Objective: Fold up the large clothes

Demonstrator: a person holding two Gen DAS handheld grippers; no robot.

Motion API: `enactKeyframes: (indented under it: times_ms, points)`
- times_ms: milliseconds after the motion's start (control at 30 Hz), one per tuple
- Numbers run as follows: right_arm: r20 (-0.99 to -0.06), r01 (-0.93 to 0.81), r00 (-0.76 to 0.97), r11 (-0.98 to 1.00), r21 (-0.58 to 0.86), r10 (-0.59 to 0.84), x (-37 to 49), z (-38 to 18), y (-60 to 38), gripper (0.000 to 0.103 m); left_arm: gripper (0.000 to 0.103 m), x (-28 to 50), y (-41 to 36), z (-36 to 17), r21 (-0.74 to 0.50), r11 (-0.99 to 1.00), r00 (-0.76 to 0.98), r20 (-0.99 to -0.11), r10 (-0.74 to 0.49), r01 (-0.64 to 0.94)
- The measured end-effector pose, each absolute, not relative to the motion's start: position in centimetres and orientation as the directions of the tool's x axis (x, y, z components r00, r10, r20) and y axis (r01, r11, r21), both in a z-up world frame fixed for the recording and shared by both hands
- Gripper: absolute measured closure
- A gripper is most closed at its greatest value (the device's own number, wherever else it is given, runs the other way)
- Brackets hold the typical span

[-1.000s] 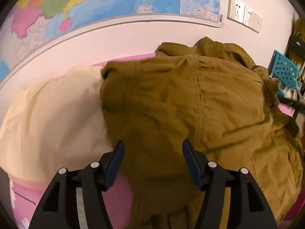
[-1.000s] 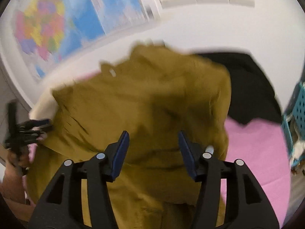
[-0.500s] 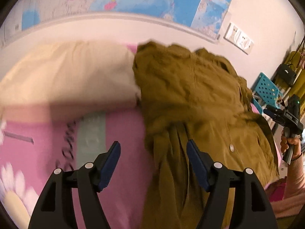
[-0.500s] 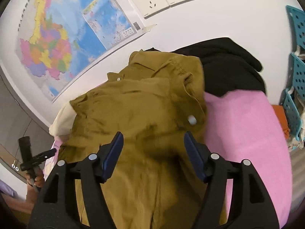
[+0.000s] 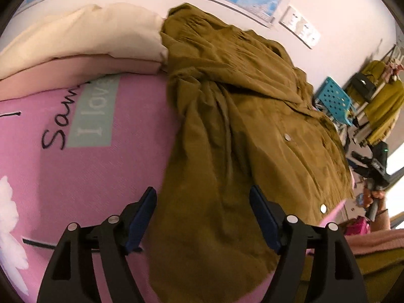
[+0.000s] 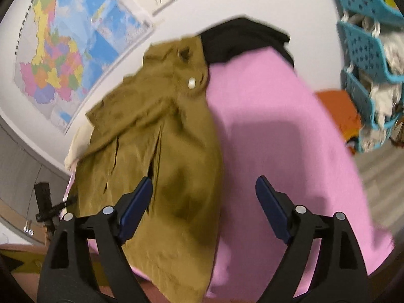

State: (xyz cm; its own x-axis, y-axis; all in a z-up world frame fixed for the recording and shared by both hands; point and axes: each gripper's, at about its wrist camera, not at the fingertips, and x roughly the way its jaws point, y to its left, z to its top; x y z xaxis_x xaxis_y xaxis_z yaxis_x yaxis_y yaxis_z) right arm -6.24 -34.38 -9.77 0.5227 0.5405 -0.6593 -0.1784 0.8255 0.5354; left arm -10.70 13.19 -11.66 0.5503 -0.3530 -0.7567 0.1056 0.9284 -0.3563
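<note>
Jaws wide on left gripper [image 5: 202, 212] and right gripper [image 6: 204, 202], both empty; olive jacket [image 5: 242, 116] crumpled on pink bed [image 6: 277, 131].

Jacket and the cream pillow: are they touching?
Touching. The left wrist view shows the jacket bunched against the pillow's right end, no gap between them.
</note>
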Motion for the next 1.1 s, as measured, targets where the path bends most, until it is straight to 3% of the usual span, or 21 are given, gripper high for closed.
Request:
enactKeyframes:
  times_ms: [133,267,433,500,567,633,733,867,967,1100]
  points:
    - [-0.610,-0.245,0.492,0.771,0.588,0.621,-7.8,-10.4,-33.2,0.020,0.030,-11.7,12.6,-11.9,-0.447,0.879,0.516,-0.720,-0.464,0.166]
    - [-0.561,-0.327,0.424,0.698,0.638,0.711,-8.8,-10.7,-31.7,0.029,0.030,-12.4,12.6,-12.2,-0.511,0.842,0.508,-0.687,-0.520,0.171]
    - [-0.524,-0.351,0.425,0.668,0.656,0.738,-8.7,-10.7,-31.0,0.030,0.030,-11.6,12.2,-12.3,-0.506,0.850,0.516,-0.693,-0.503,0.149]
    - [-0.521,-0.343,0.413,0.657,0.671,0.747,-8.4,-10.9,-30.6,0.043,0.031,-11.2,11.8,-12.2,-0.486,0.864,0.523,-0.705,-0.478,0.134]
    - [-0.498,-0.321,0.383,0.618,0.718,0.778,-8.3,-11.6,-30.5,0.074,0.047,-11.0,11.5,-12.2,-0.438,0.892,0.531,-0.732,-0.427,0.114]
    - [-0.456,-0.312,0.380,0.576,0.756,0.805,-8.2,-11.7,-30.8,0.085,0.084,-10.8,12.0,-12.4,-0.452,0.889,0.519,-0.746,-0.418,0.067]
    - [-0.389,-0.336,0.405,0.530,0.778,0.827,-8.9,-10.0,-31.4,0.090,0.093,-11.0,13.0,-12.1,-0.522,0.853,0.514,-0.727,-0.455,0.017]
    - [-0.271,-0.461,0.458,0.486,0.742,0.847,-11.3,-4.2,-32.2,0.099,0.095,-13.1,13.1,-7.5,-0.500,0.863,0.608,-0.666,-0.431,0.064]
    - [-0.214,-0.549,0.506,0.504,0.667,0.835,-13.8,0.0,-33.2,0.099,0.097,-14.6,13.9,-4.6,-0.519,0.850,0.649,-0.616,-0.446,0.092]
    - [-0.202,-0.566,0.509,0.502,0.654,0.837,-15.2,0.7,-33.9,0.099,0.097,-16.8,14.9,-3.7,-0.549,0.825,0.662,-0.569,-0.487,0.136]
